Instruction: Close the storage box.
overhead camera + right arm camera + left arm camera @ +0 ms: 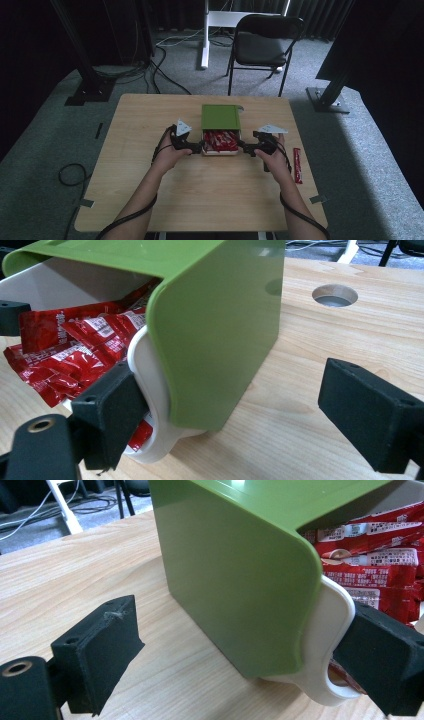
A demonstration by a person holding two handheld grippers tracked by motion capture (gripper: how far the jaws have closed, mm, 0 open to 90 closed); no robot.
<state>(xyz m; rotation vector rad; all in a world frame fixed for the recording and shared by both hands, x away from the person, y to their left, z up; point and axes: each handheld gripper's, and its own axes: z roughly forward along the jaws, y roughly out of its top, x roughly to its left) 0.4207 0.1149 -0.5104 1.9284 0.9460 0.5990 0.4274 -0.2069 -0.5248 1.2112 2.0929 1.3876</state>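
Observation:
A green box [220, 117] lies at the middle of the wooden table [200, 200]. Its white drawer [220, 152] is slid out toward me and holds several red packets [220, 140]. My left gripper [197, 147] is at the drawer's left front corner and my right gripper [244, 146] at its right front corner. In the left gripper view the left gripper [245, 630] stands open around the green corner [235, 580], one jaw against the white rim [332, 630]. In the right gripper view the right gripper [240, 405] is open likewise, one jaw at the white rim [150, 370] beside the packets [75, 355].
One loose red packet [297, 166] lies near the table's right edge. A round hole [334, 295] is cut in the tabletop beyond the box. A black folding chair [265, 40] and cables stand on the floor behind the table.

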